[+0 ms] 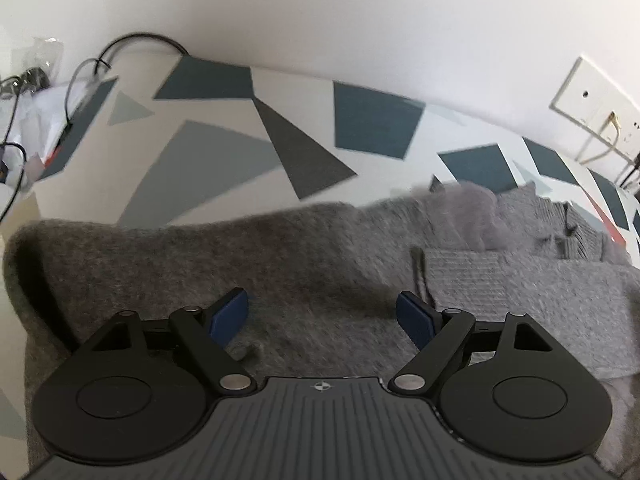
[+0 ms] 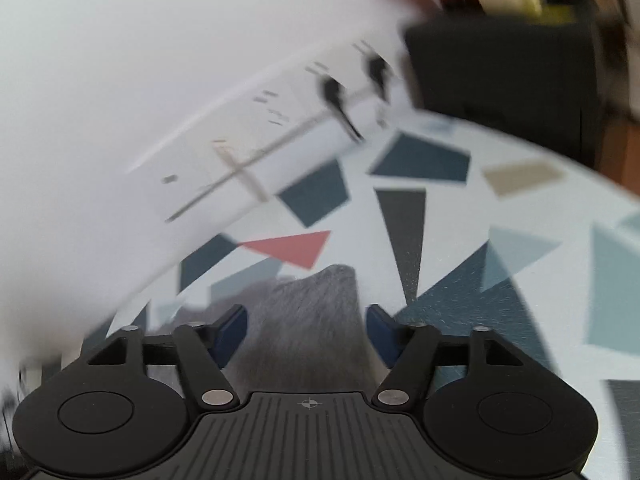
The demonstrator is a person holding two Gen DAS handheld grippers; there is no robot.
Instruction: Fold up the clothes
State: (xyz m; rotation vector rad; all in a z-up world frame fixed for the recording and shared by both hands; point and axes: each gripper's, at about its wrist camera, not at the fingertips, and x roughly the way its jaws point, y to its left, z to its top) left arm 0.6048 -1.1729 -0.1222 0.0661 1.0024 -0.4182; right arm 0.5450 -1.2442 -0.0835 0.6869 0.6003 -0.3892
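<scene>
Folding the fuzzy grey knitted sweater (image 1: pixel 280 264) on the geometric-patterned tablecloth (image 1: pixel 224 120).
Left gripper (image 1: pixel 322 316) hangs spread, empty; right gripper (image 2: pixel 306 334) stands apart around a sweater flap at 12 o'clock. Next: close and fold.

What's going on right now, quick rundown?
Left gripper open over fuzzy grey knitted sweater. Right gripper jaws apart, grey fabric between them. Nothing blocking on patterned table.

Both wrist cameras look steeply down, close over a patterned table (image 1: pixel 224 128). They share the grey garment (image 1: pixel 280 264): centre in the left view, six o'clock in the right.
</scene>
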